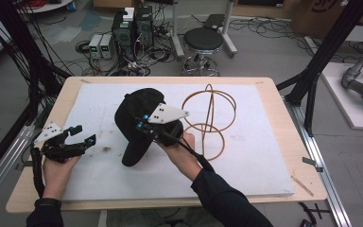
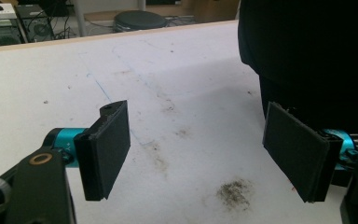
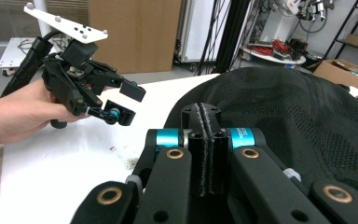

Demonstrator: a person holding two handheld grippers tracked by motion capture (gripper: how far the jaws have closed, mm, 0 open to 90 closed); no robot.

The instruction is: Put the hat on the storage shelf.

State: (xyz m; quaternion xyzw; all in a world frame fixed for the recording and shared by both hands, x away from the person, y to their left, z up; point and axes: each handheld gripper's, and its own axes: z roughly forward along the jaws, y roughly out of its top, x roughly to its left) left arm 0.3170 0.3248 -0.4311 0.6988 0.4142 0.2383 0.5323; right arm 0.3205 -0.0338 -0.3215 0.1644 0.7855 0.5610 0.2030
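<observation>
High view: right tool (image 1: 144, 124) closed against black cap (image 1: 134, 113); left tool (image 1: 84, 135) open, empty.

A hat (image 1: 134, 120) sits near the middle of the mat (image 1: 99, 175) that covers the desk (image 1: 23, 194), with the right tool (image 1: 144, 125) against its right side. Just right of the hat stands a wire frame (image 1: 209, 120). The left tool (image 1: 86, 135) hovers over the mat's left edge, well left of the hat. Behind the desk, a stool (image 1: 203, 42) stands on the floor
</observation>
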